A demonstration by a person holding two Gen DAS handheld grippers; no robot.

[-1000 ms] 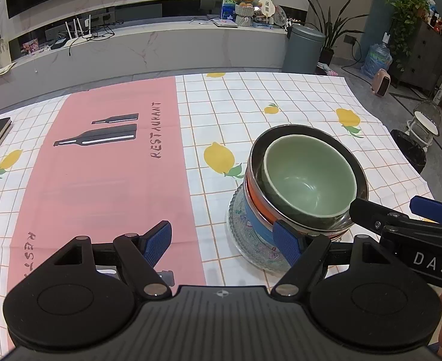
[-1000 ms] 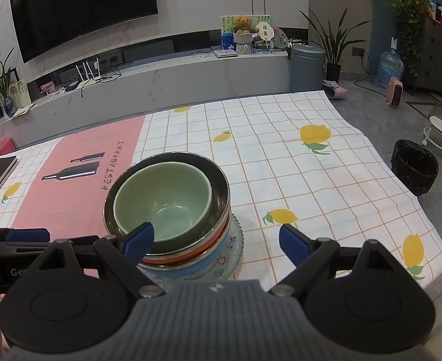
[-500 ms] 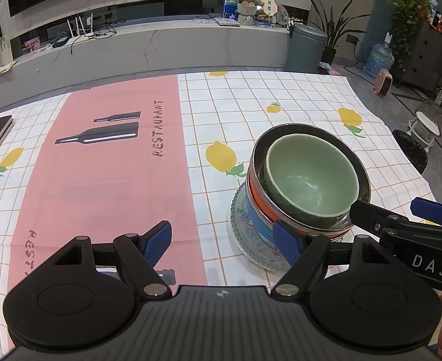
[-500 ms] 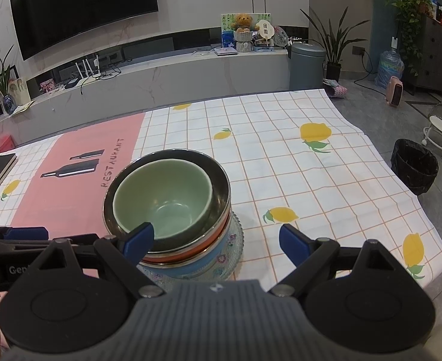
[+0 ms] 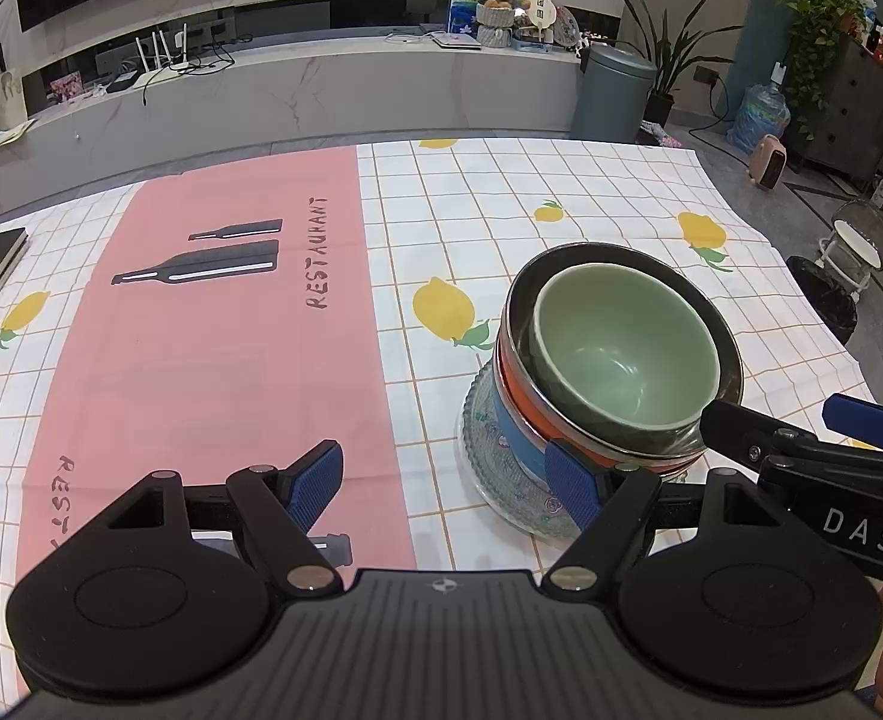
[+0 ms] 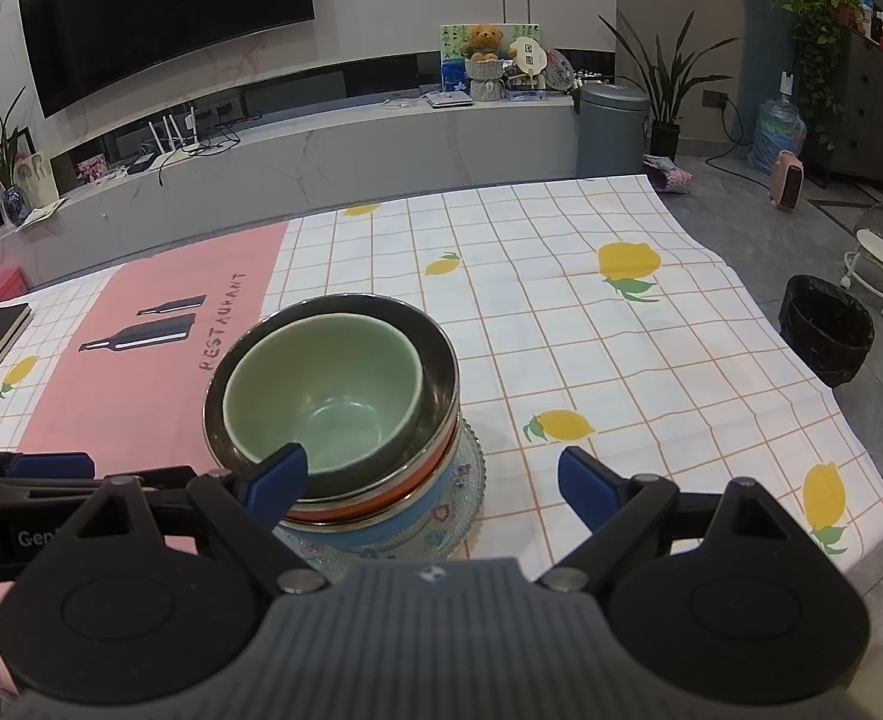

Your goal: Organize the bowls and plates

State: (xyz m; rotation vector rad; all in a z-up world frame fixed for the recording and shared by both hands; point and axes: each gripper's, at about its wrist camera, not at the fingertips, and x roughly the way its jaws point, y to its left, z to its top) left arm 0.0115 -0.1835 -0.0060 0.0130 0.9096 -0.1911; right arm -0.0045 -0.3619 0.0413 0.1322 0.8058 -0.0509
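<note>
Both tools are held wide apart and empty, angled down over the tabletop (image 5: pixel 501 192). The stacked bowls (image 6: pixel 333 396) on a glass plate (image 6: pixel 471 480) are seen between the left tool (image 5: pixel 447 474) and right tool (image 6: pixel 429 474).

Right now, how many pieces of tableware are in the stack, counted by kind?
Green bowl: 1
Steel bowl: 1
Orange bowl: 1
Blue bowl: 1
Glass plate, at the bottom: 1
Total: 5; more could hide between the layers.
</note>
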